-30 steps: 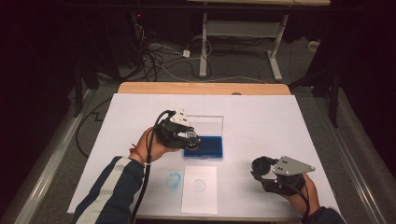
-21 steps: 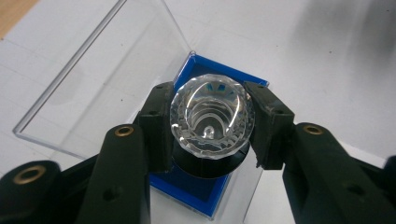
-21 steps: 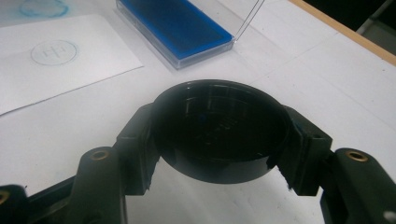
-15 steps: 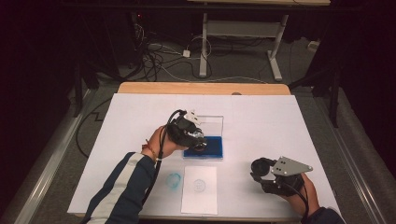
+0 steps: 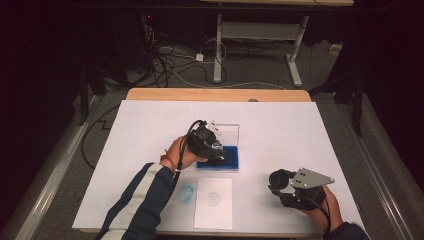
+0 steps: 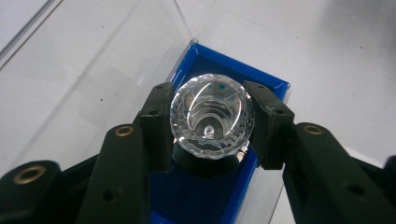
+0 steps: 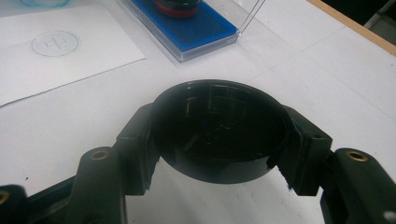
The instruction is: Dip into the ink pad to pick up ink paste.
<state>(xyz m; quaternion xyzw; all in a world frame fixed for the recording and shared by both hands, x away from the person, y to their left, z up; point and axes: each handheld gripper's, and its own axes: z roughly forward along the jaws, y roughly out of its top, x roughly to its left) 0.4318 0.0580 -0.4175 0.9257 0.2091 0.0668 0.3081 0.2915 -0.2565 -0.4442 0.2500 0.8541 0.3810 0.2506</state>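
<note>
Gripping a clear faceted stamp point(image 6: 212, 122), the left gripper point(image 5: 212, 147) is holding it by the handle, one black jaw pressing on each side, and the stamp's dark base is sitting down on the blue ink pad point(image 6: 196, 198). That pad is lying in a clear case point(image 5: 235, 131) whose lid is standing open toward the far side of the white table point(image 5: 280, 120). Nearer the person, a blue ring-shaped smudge point(image 5: 186, 193) is showing on the table, and just beside it a paper sheet point(image 5: 214, 216) is lying flat and bearing a round stamped mark point(image 5: 214, 198). Farther over, well apart from the pad, the right gripper point(image 5: 282, 185) is clamping a round black cap point(image 7: 219, 133) between its jaws, hollow side facing the camera in the right gripper view, and is hovering near the table's front edge. From there, the pad, the stamp's base and the sheet are lying beyond the cap.
</note>
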